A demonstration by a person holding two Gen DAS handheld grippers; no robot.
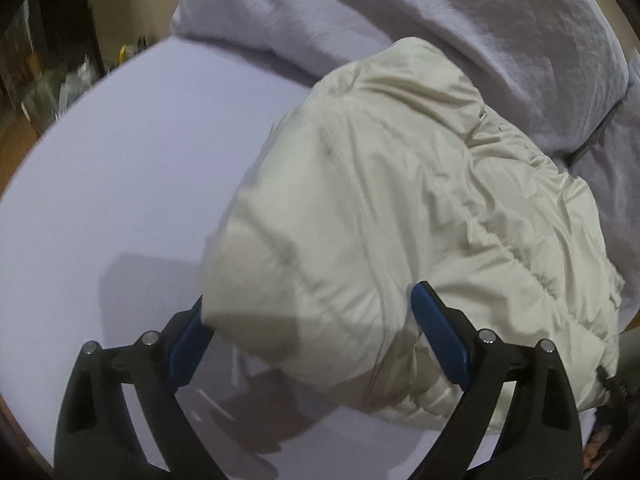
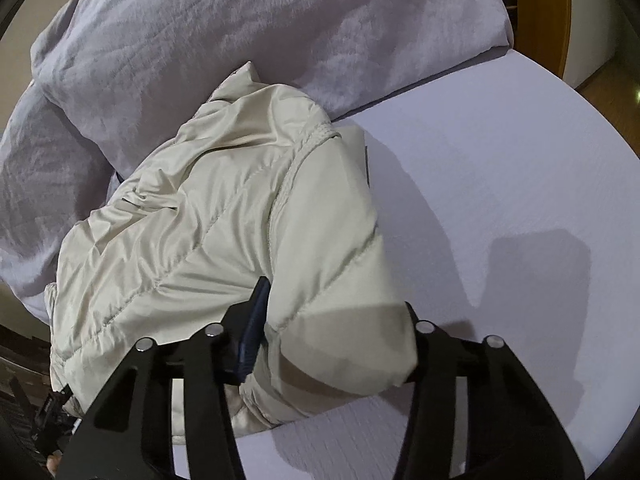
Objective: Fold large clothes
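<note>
cream jacket (image 1: 380, 208), no legible label, perhaps blurred

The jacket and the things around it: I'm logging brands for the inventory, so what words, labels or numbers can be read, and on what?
None can be read.
The cream puffer jacket shows no label or print in either view.
A small dark tag at the jacket's hem may bear marks, but it is too small and blurred to read.
The lavender bedsheet and the grey duvet are plain.

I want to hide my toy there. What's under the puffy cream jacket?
The jacket lies on the pale lilac bed sheet, its far end against the crumpled duvet. Anything beneath the jacket itself is covered and cannot be seen.
</note>
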